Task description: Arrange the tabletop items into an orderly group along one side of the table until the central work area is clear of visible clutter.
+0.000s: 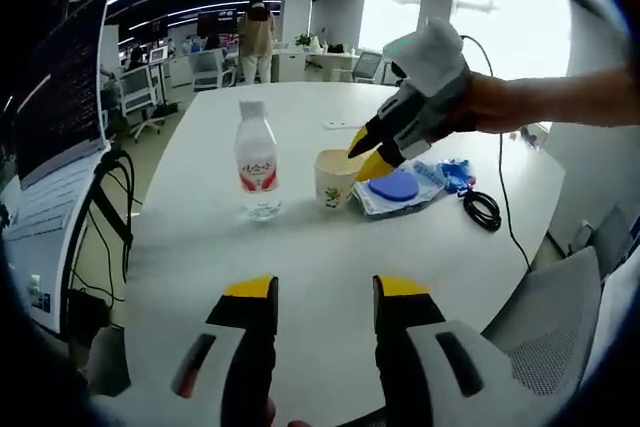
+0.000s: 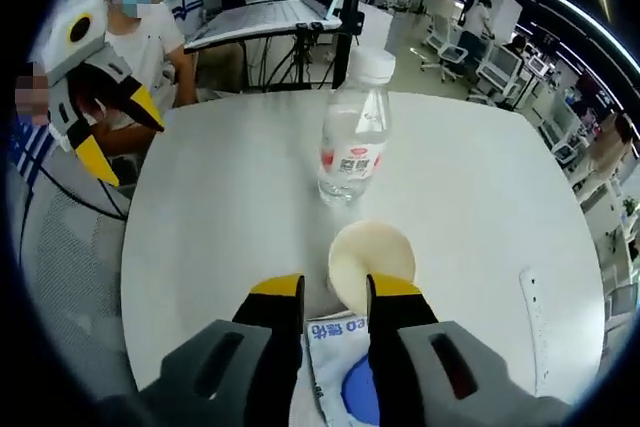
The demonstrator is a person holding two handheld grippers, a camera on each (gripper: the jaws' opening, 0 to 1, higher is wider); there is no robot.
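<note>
Reaching across a round white table [image 1: 300, 277] in an open office, a person works a yellow-tipped gripper in each hand. From the left gripper view, the right gripper [image 1: 366, 152] comes in from the far side, its tips at the rim of a paper cup [image 1: 334, 179] that stands upright near the middle of the tabletop; the jaws look a little apart, one tip over the rim and one beside it, though whether they touch the cup cannot be told. A clear water bottle [image 1: 257, 160] with a white cap and red label stands upright just beside the cup. On the cup's other side lies a white packet [image 1: 385, 203] with a round blue lid-like piece [image 1: 394, 185] on it, then a blue object [image 1: 452, 173] and a coiled black cable [image 1: 483, 209] near the table edge. The left gripper [image 1: 325, 292] hangs over bare tabletop on the near side, jaws apart and holding nothing. From the right gripper view, the cup's open mouth sits just ahead of the tips, the bottle stands beyond it, and the packet lies beneath the jaws. A laptop [image 1: 55, 117] sits on a stand beside the table.
</note>
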